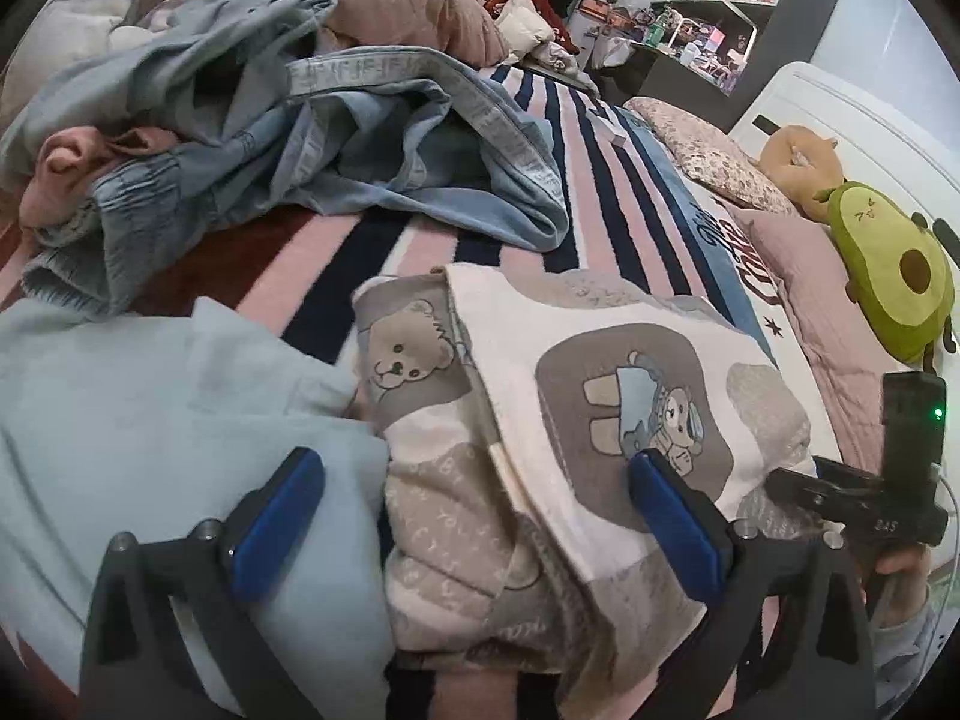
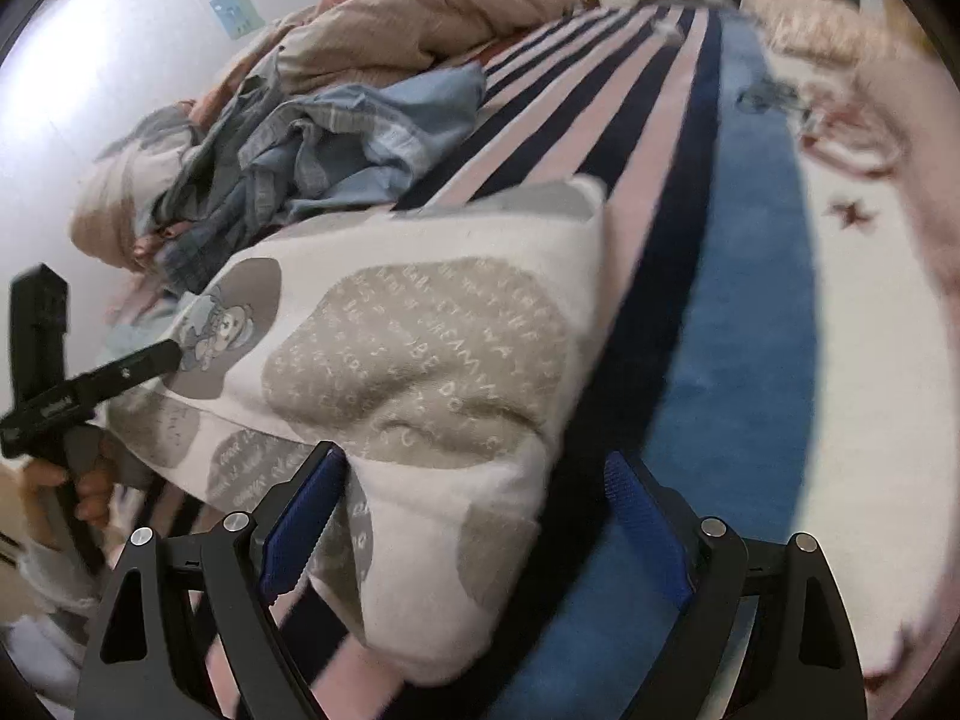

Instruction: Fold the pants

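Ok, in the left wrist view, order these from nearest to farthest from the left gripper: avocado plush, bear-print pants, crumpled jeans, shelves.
1. bear-print pants, between the open left gripper fingers.
2. crumpled jeans, ahead, left of centre.
3. avocado plush, far right by the pillows.
4. shelves, top right, beyond the bed.

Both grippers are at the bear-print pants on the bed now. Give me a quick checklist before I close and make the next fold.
1. Left gripper open over the bear-print pants: ok.
2. Right gripper open at the pants' edge: ok.
3. Fabric between the right fingers: ok, a fold sits there.
4. Pants lying flat: not ok, bunched and layered.
5. Neighbouring light blue garment kept out of the left grasp: cannot tell, it lies under one finger.
6. Denim pile away from the pants: ok.
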`<state>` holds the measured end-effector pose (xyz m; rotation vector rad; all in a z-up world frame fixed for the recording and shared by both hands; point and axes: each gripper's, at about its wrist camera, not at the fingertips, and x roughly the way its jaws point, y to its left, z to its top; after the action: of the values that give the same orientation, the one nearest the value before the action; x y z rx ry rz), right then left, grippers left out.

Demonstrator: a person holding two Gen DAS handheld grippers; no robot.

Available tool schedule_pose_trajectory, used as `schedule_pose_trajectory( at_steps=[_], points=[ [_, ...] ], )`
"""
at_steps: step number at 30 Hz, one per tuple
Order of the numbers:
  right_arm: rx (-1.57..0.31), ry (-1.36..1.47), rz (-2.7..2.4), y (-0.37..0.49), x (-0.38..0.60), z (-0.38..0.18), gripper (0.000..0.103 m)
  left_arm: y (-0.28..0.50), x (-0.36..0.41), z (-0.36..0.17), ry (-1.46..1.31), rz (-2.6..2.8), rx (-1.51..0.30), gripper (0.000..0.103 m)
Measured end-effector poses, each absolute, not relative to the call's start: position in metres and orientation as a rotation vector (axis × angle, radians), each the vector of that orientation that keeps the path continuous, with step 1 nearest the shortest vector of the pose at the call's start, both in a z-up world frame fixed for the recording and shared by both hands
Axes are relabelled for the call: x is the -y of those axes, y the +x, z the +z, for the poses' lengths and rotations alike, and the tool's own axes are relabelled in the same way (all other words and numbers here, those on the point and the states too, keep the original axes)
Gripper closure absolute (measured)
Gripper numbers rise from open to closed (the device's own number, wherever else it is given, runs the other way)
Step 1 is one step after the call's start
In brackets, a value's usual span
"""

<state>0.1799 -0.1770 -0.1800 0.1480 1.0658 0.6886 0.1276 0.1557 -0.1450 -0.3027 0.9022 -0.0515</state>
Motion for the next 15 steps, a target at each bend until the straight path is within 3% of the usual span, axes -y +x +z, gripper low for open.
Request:
schedule_pose_trajectory(
  at_steps=[2,5,8,15],
  points=[
    [-1.069,0.191,0.739,0.182,0.173,-0.184,0.057,0.128,-0.154,-0.146,-0.295,-0.052,-0.905,0.002],
    [-1.028,0.211,0.740,0.177,0.173,-0.179,0.076,0.130,-0.151,-0.146,-0.291,-0.058,-0.912,0.002],
    [-0.963,0.233,0.720,0.168,0.183,-0.161,0.082,0.130,-0.147,-0.145,-0.296,-0.080,-0.918,0.002],
    [-0.935,0.205,0.615,0.143,0.222,-0.131,0.082,0.130,-0.128,-0.143,-0.327,-0.198,-0.936,0.002]
  ],
)
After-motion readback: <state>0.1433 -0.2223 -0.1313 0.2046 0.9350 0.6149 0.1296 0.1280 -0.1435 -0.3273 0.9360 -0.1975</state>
